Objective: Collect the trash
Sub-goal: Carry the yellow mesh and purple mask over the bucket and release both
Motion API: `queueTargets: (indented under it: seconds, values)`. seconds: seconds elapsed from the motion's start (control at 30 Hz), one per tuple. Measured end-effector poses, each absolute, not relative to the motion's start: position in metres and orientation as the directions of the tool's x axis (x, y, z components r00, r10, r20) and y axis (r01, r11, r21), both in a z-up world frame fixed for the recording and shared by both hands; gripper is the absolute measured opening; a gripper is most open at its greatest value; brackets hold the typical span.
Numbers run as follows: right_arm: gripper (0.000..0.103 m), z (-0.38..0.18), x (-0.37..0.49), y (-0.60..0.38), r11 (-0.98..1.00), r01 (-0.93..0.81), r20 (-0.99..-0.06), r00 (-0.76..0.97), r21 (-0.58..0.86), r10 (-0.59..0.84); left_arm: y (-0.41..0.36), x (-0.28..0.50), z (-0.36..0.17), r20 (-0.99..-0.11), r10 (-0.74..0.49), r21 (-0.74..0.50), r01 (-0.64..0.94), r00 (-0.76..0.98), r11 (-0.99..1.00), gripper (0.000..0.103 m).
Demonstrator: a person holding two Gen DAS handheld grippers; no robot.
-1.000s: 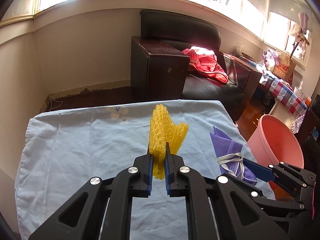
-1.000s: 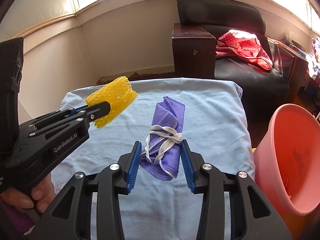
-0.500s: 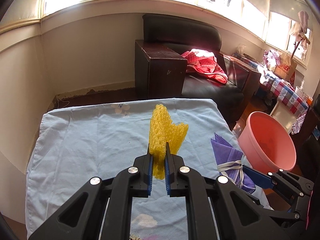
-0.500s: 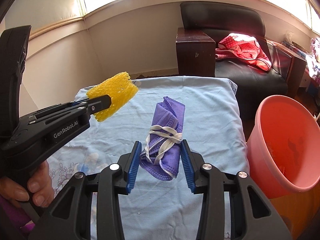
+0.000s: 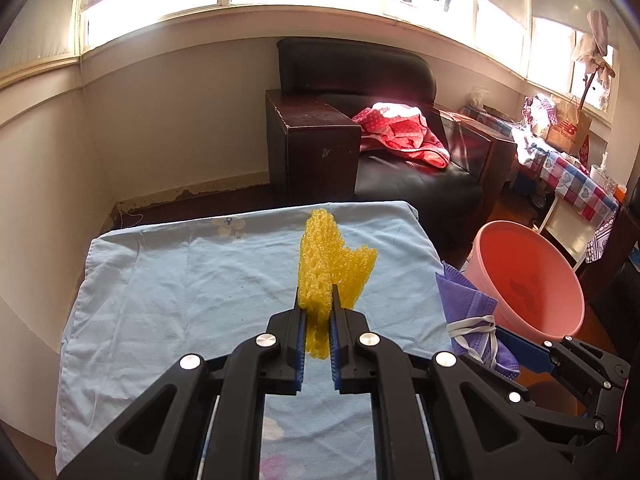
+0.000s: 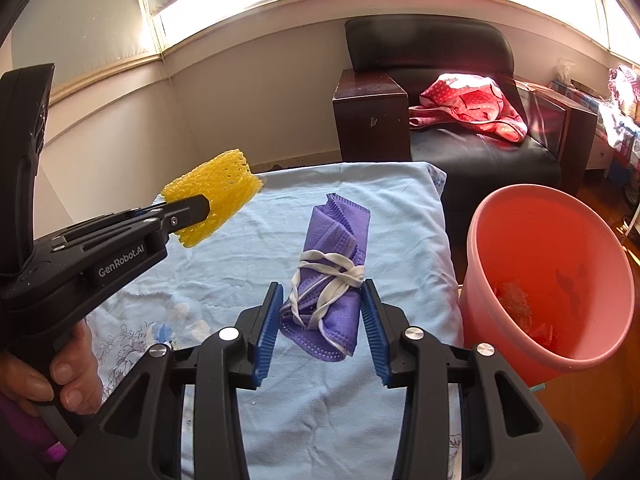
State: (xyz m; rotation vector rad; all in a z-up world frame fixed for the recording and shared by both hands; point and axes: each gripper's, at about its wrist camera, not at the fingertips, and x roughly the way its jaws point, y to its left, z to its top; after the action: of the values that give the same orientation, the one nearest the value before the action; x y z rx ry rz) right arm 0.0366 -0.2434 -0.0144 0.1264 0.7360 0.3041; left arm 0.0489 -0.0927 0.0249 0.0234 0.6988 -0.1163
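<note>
Here, left gripper: its jaws are pinched narrow on a yellow foam net, which sticks out past the tips above the cloth.
Left gripper, seen from the right wrist camera: it comes in from the left edge with the net clamped at its tip; a hand grips its handle at the lower left.
Right gripper: its jaws are set at a middling width with a purple face mask between the blue pads; the mask fills the gap and seems to be held clear of the cloth, though whether both pads press on it I cannot tell for certain.
Face mask: rolled up lengthwise and bound by its own white ear loops, its far end pointing away from the camera.
Face mask in the left wrist view: it shows at the right, just beside the bucket's near rim.
Cloth: light blue with a faint flower print, spread over the table beneath both grippers.
Bucket: pink, standing on the floor just beside the table's right edge; scraps of rubbish lie at its bottom.
Background: a dark armchair with a red dotted cloth on its seat stands beyond the table, under the windows.
</note>
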Motion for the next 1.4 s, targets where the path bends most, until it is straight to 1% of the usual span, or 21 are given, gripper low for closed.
queueTargets:
  seconds: [0.33,0.5,0.7,0.87,1.1,1.4]
  values:
    - [0.041,-0.011,0.031,-0.277,0.956,-0.180,-0.619,0.731,0.233,0.288,-0.121,0.049,0.026,-0.640,-0.109,0.000,0.142,0.760,0.990,0.009]
    - [0.041,-0.008,0.029,-0.298,0.962,-0.138,-0.605,0.753,0.237,0.257,-0.136,0.048,0.027,-0.633,-0.134,-0.009,0.166,0.762,0.986,0.009]
    - [0.041,-0.006,0.027,-0.330,0.968,-0.070,-0.594,0.778,0.240,0.203,-0.158,0.047,0.030,-0.616,-0.189,-0.036,0.213,0.765,0.976,0.009]
    - [0.041,-0.005,0.025,-0.358,0.973,-0.008,-0.590,0.794,0.229,0.145,-0.180,0.048,0.028,-0.617,-0.238,-0.064,0.254,0.750,0.965,0.009]
    - [0.041,-0.011,0.028,-0.391,0.968,0.068,-0.600,0.795,0.242,0.095,-0.216,0.056,0.022,-0.632,-0.304,-0.082,0.329,0.712,0.941,0.009]
    - [0.041,-0.026,0.040,-0.411,0.965,0.108,-0.631,0.773,0.239,0.069,-0.260,0.076,0.013,-0.663,-0.408,-0.160,0.414,0.628,0.896,0.009]
